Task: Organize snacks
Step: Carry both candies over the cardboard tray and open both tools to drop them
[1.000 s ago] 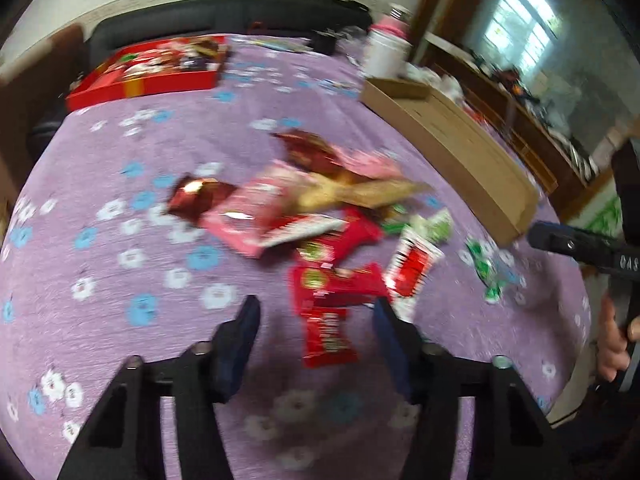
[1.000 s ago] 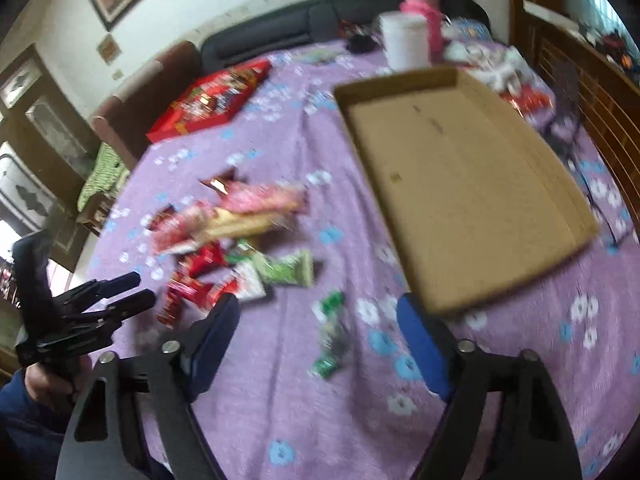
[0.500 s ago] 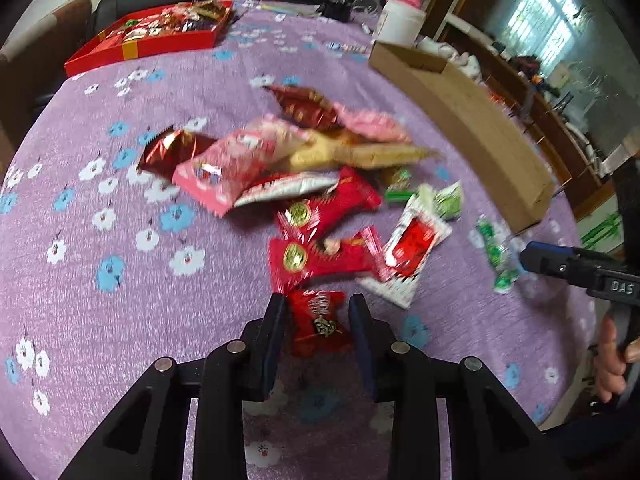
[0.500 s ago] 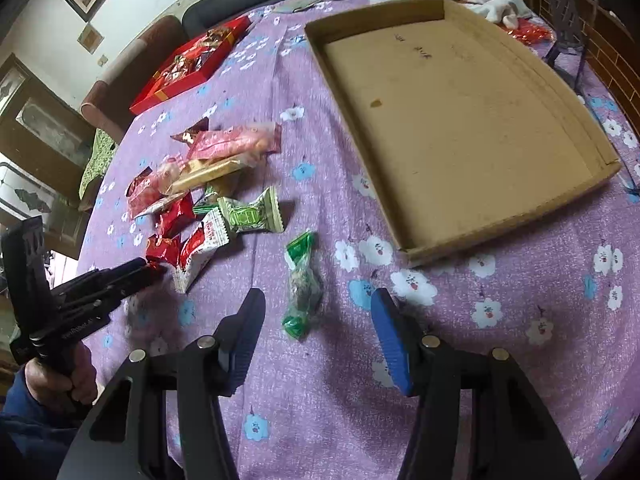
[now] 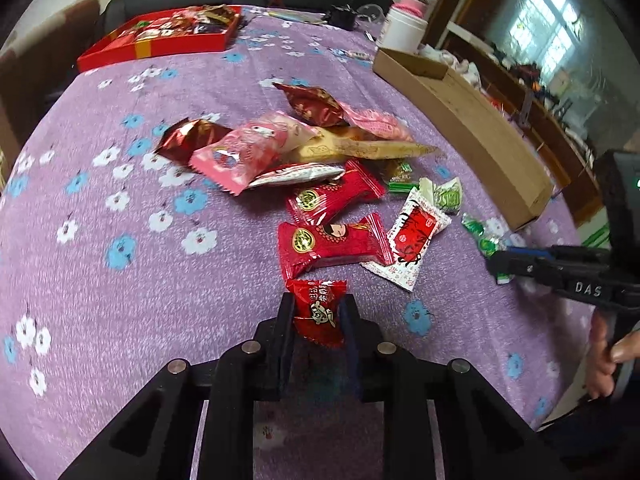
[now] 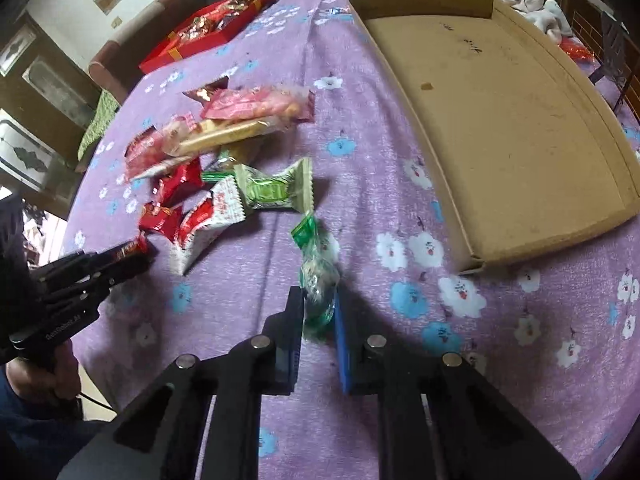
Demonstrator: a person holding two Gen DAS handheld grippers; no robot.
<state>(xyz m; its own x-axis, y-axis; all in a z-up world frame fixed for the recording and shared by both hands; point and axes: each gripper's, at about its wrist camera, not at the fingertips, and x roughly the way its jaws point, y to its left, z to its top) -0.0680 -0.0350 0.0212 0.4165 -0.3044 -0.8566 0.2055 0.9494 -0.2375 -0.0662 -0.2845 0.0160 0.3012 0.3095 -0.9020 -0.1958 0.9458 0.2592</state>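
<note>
Two pairs of tongs close at once on a purple, flower-printed bench strewn with snacks. In the left wrist view, low at centre, our left tongs (image 5: 318,312) have shut on a small red candy (image 5: 319,310), its wrapper pinched between the dark pads just below the pile of red, pink and gold packets (image 5: 320,184). In the right wrist view, low at centre, our right tongs (image 6: 317,312) have clamped the near end of a green candy (image 6: 316,272), whose far end lies free toward the middle of the frame.

The empty cardboard tray (image 6: 500,128) fills the upper right of that view; a red gift box (image 6: 208,28) of sweets sits at upper left. We judge the tray the likely destination, though nothing here confirms it.

Both grips look shallow to us. The green candy is held by crinkly film at one end, so it may slide or swing out on the lift. The red candy touches its neighbours' edge; a careless pull could drag them. With both tongs working close, a crossing path risks a collision.
</note>
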